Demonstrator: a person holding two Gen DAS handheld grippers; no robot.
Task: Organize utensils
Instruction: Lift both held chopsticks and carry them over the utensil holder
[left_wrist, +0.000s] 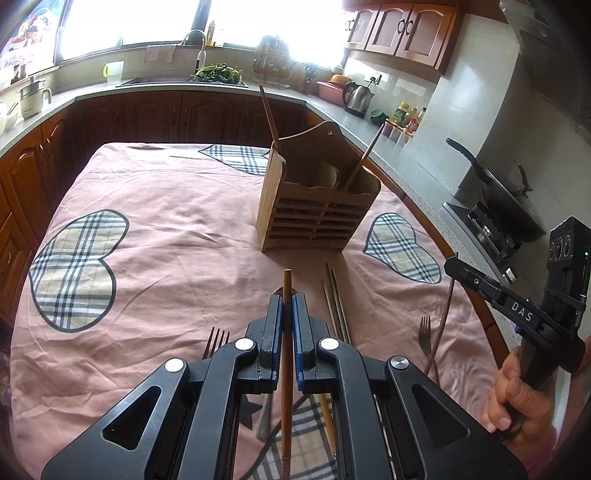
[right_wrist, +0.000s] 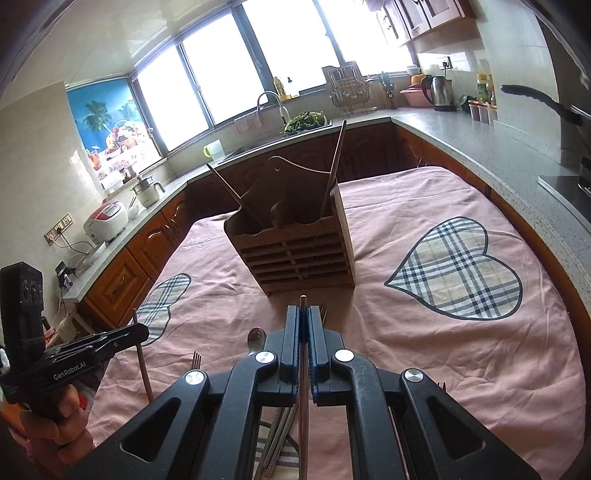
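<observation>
A slatted wooden utensil holder (left_wrist: 317, 206) stands on the pink cloth, with two wooden sticks leaning out of it; it also shows in the right wrist view (right_wrist: 295, 251). My left gripper (left_wrist: 287, 306) is shut on a brown wooden chopstick (left_wrist: 286, 369), held above the cloth in front of the holder. My right gripper (right_wrist: 303, 321) is shut on a thin dark chopstick (right_wrist: 303, 387), also in front of the holder. Loose metal chopsticks (left_wrist: 334, 302), forks (left_wrist: 216, 341) (left_wrist: 424, 334) and a spoon (right_wrist: 255, 339) lie on the cloth.
The table cloth (left_wrist: 177, 229) has plaid heart patches. Kitchen counters run around the table, with a sink (left_wrist: 177, 79), a kettle (left_wrist: 356, 96) and a wok on the stove (left_wrist: 509, 199) at the right.
</observation>
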